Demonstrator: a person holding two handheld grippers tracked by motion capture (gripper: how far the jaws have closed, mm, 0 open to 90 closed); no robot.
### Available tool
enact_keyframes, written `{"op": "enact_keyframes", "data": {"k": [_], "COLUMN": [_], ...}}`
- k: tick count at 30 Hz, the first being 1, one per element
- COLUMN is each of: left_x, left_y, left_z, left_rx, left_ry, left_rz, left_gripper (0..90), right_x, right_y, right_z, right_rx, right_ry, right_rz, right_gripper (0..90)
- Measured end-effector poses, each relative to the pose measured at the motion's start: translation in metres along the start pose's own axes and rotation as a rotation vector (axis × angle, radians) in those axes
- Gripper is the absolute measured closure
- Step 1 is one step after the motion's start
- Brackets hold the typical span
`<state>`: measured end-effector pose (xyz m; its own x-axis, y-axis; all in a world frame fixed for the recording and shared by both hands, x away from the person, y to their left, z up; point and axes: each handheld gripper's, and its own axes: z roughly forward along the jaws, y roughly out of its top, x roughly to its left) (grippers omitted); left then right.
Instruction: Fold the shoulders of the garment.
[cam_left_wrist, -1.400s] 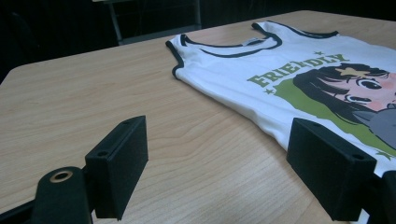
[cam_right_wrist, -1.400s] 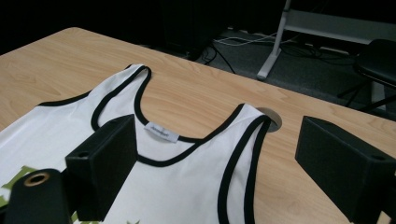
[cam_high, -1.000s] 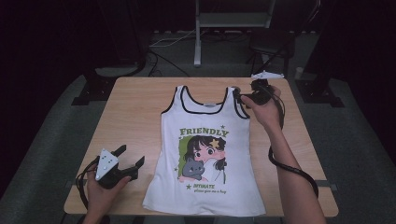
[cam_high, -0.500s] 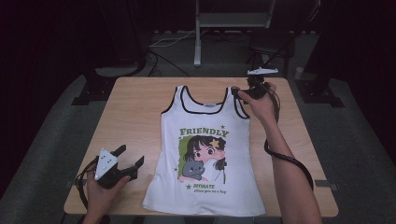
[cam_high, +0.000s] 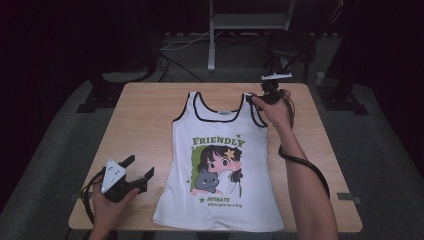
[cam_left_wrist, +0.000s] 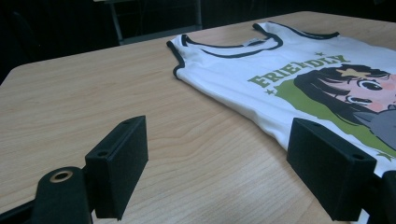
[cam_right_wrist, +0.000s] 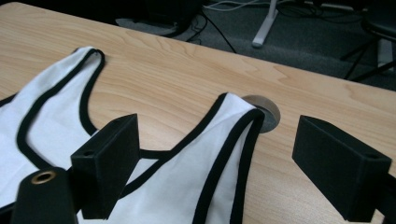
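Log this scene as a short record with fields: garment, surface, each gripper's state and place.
garment: white tank top with black trim and a FRIENDLY cartoon print, lying flat, front up
surface: wooden table
left gripper: open, near the table's front left edge, beside the top's hem, not touching it
right gripper: open, at the top's far right shoulder strap, fingers either side of it
table hole: round grey grommet partly under that strap
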<state>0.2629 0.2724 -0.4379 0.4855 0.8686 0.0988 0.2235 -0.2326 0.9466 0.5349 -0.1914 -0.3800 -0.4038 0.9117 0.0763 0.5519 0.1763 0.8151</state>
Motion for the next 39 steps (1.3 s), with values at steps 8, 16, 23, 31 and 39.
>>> {"op": "enact_keyframes", "data": {"k": [8,16,23,31,39], "left_x": [0.0,0.0,0.0,-0.001,-0.001], "left_y": [0.0,0.0,0.0,0.0,0.0], "left_z": [0.0,0.0,0.0,0.0,0.0], "left_rx": [0.002,0.002,0.004,0.007,0.004], "left_ry": [0.0,-0.001,0.0,0.002,0.002], "left_rz": [0.005,0.0,0.006,0.013,0.009], "left_gripper": [20.2,20.2,20.2,20.2,20.2], "right_x": [-0.004,-0.005,-0.007,-0.009,-0.011], "right_y": [0.0,0.001,-0.005,-0.01,-0.015], "right_z": [0.011,0.021,0.033,0.041,0.045], "right_rx": [0.025,0.047,0.076,0.108,0.14], "right_ry": [-0.007,-0.013,-0.013,-0.01,0.005], "right_rz": [0.01,0.011,0.03,0.038,0.045], "right_gripper": [15.6,20.9,23.3,29.1,38.7]}}
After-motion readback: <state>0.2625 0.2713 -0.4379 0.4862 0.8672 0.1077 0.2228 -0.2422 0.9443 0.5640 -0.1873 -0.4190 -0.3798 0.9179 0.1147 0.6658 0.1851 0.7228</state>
